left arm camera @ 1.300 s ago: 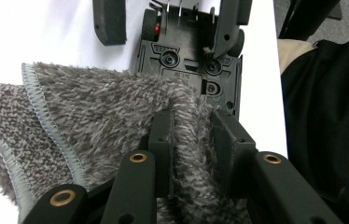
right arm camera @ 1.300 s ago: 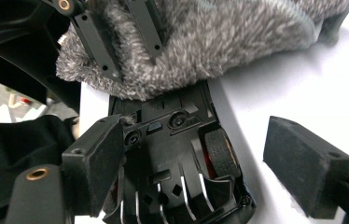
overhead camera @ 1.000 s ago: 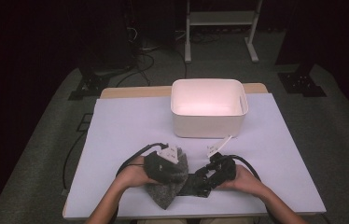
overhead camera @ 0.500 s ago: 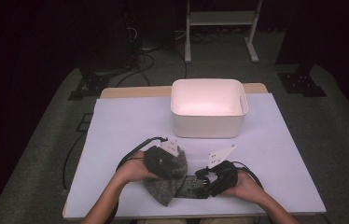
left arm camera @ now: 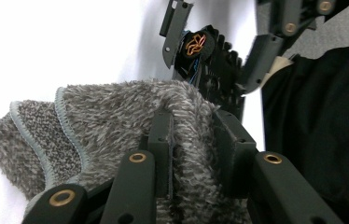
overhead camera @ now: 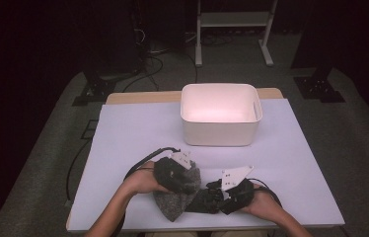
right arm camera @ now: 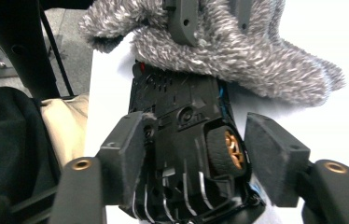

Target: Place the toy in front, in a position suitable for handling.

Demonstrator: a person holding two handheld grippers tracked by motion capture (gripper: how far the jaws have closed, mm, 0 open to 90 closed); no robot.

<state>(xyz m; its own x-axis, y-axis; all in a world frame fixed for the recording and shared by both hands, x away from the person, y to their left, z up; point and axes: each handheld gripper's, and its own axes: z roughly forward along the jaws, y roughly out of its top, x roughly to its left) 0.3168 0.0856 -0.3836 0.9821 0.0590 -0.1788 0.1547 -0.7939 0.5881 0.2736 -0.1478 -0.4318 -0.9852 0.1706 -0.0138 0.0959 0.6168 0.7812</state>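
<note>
Left gripper (left arm camera: 189, 154): jaws clamped on a fold of the grey fleece cloth (left arm camera: 116, 121), at the table's (overhead camera: 138, 128) near edge.
Right gripper (right arm camera: 196, 154): jaws apart, just been closing; black toy car (right arm camera: 186, 140) with gold-hubbed wheel between the pads, underside up, not clearly pressed; I judge it not yet gripped.
Toy car: partly beneath the cloth, just beside the left gripper.
White bin (overhead camera: 220, 113): farther back, well apart, appears empty.
Progress: judged early; car still half covered, nothing binned
</note>
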